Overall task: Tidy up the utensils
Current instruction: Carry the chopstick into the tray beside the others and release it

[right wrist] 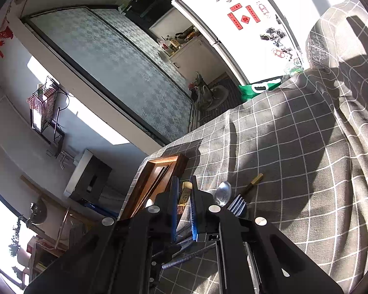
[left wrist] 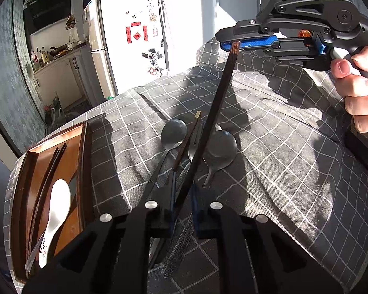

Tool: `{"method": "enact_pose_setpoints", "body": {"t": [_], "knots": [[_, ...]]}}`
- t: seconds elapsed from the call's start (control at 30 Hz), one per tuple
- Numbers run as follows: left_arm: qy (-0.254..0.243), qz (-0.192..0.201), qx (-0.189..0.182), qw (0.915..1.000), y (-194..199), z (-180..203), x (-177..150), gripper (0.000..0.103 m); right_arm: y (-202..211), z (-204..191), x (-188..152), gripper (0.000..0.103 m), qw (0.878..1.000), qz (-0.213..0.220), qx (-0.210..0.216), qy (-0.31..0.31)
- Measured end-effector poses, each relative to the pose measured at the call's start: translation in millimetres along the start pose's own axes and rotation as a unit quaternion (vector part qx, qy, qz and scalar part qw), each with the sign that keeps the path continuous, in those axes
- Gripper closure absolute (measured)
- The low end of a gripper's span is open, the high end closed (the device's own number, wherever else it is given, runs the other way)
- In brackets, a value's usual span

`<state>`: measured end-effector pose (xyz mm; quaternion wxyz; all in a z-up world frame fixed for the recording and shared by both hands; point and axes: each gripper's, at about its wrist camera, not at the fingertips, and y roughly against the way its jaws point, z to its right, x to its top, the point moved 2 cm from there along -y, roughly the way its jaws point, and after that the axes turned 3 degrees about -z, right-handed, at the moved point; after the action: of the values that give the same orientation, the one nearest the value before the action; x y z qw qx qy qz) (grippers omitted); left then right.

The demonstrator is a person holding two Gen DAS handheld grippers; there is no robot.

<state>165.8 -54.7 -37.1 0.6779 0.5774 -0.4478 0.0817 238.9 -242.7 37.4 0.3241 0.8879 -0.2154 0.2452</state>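
Dark wooden chopstick [left wrist: 209,120] (reddish-brown top) slants up, clamped in right tongs [left wrist: 235,45].

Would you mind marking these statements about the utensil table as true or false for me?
1. The right gripper is shut on a dark chopstick. True.
2. The white ceramic spoon lies on the checked tablecloth. False: it lies in the wooden tray, beside a pair of dark chopsticks.
3. Two metal spoons lie on the cloth ahead of the left gripper. True.
4. The wooden tray holds nothing. False: it holds the ceramic spoon and chopsticks.
5. The left gripper stands wide open. False: its fingers are closed around a chopstick.
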Motion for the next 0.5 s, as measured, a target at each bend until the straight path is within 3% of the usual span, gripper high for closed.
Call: {"method": "enact_pose_setpoints", "body": {"t": [0.2,0.5], "knots": [[0.02,0.03,0.012,0.9993,33,-23,8,0.091,-9,-46,16,0.095,0.999,0.011,0.02,0.037],[0.075,0.014,0.068,0.9948,50,-88,-18,0.09,-93,-84,17,0.094,0.997,-0.039,0.035,0.053]]}}
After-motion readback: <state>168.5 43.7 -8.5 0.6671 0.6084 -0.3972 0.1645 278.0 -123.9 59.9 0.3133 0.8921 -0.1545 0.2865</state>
